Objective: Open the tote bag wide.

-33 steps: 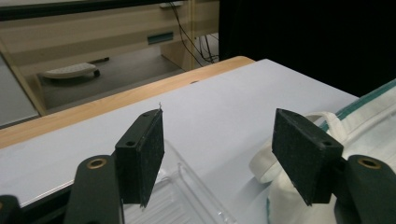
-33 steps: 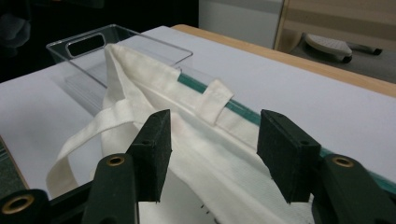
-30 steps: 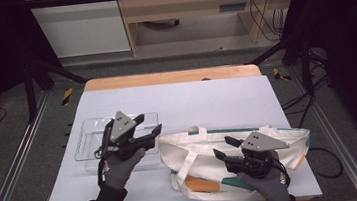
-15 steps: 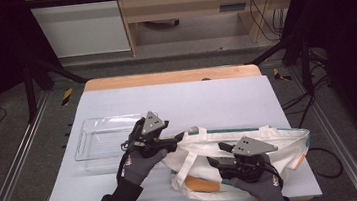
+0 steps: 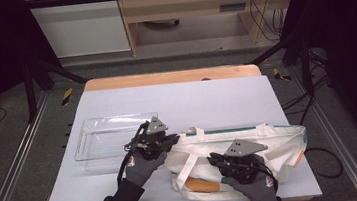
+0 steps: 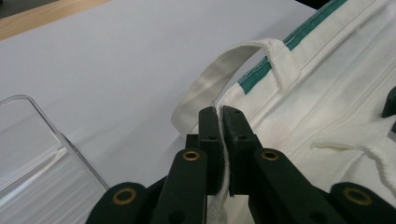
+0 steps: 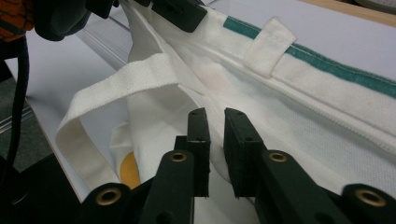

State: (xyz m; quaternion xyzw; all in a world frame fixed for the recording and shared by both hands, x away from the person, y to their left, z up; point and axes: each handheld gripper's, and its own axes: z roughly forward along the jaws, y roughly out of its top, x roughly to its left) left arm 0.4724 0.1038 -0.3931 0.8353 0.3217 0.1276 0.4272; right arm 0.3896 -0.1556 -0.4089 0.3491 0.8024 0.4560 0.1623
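The white tote bag [image 5: 266, 144] lies along the table's [image 5: 191, 96] near right edge, its contents hidden; the left gripper [image 6: 219, 122] has just closed on the bag's edge, while the right gripper [image 7: 218, 122], jaws just narrowed, pinches fabric.

A clear plastic tray [image 5: 105, 141] is sitting at centre left on the white surface [image 5: 206, 97], whose wooden edge is showing along the top. Behind, at the upper middle, a wooden bench [image 5: 182, 9] is standing on the grey floor [image 5: 15, 148].
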